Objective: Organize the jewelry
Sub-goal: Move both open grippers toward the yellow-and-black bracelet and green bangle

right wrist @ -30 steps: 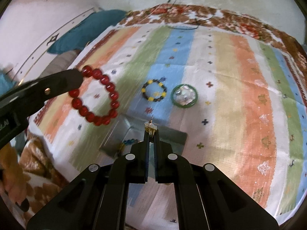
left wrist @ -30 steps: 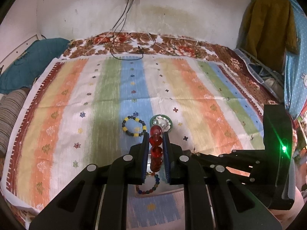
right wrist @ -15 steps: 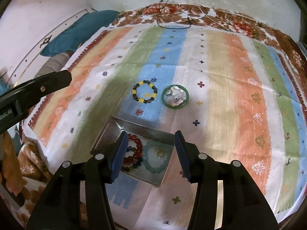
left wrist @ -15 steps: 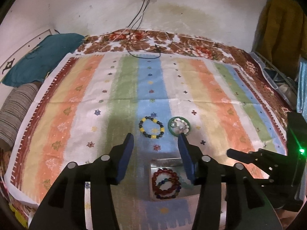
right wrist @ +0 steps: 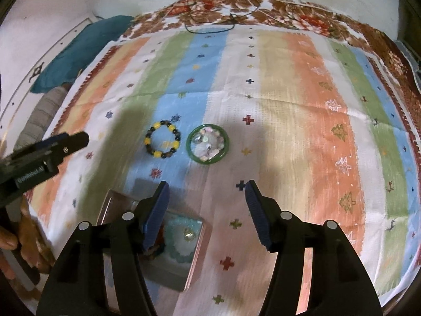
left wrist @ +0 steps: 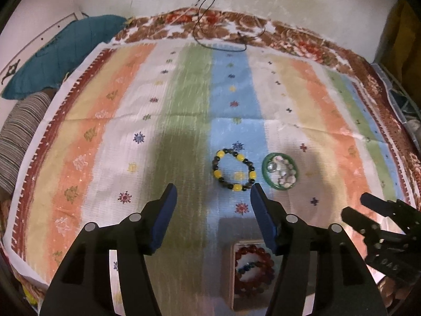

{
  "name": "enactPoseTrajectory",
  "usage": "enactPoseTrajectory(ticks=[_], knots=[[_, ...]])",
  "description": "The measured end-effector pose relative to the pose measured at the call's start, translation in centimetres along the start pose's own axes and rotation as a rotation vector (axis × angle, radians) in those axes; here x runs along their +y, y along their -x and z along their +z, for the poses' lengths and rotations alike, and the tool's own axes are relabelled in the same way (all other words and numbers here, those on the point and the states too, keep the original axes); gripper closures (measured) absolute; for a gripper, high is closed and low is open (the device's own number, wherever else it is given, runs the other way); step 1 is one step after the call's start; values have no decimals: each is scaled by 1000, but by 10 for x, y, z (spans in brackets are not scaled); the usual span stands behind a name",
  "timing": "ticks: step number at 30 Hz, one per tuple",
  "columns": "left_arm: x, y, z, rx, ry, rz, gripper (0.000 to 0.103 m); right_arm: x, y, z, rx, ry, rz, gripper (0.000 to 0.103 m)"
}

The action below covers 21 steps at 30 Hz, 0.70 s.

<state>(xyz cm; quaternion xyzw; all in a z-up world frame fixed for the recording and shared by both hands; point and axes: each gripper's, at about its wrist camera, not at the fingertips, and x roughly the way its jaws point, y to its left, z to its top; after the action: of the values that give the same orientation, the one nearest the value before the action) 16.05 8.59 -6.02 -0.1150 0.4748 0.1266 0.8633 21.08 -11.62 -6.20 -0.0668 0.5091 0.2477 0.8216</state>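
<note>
Two pieces left out on the striped bedspread (left wrist: 302, 100): a yellow-and-dark bead bracelet (left wrist: 233, 169) and, at its 3 o'clock, a green bangle (left wrist: 280, 171) ringing small trinkets. The tray (right wrist: 196, 260) at 6 o'clock already holds beads. Both the left gripper (left wrist: 213, 197) and right gripper (right wrist: 206, 193) hover wide open, empty. Next up, probably: grab the bracelet's rim.

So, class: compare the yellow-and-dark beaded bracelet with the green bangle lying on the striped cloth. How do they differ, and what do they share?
The beaded bracelet is a string of separate yellow and dark beads; the green bangle is one smooth, solid ring. The bracelet's middle shows bare cloth, while pale, shiny pieces fill the bangle. The bracelet lies left of the bangle. Both are round, lie flat on the striped cloth, apart and outside the tray.
</note>
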Motion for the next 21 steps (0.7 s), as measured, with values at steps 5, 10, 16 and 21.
enactPoseTrajectory(ticks=[5,10,16,21], knots=[[-5,-18,6,25,-18,11,44,-4,-15,6,19,9,-32,43],[-8,-34,8,47,-39,24,44,-15,-31,16,39,-37,-56,43],[-8,-50,11,67,-50,33,44,-21,-46,24,60,-53,-69,43],[-9,-61,15,76,-61,40,44,-22,-57,28,75,-46,-87,43]])
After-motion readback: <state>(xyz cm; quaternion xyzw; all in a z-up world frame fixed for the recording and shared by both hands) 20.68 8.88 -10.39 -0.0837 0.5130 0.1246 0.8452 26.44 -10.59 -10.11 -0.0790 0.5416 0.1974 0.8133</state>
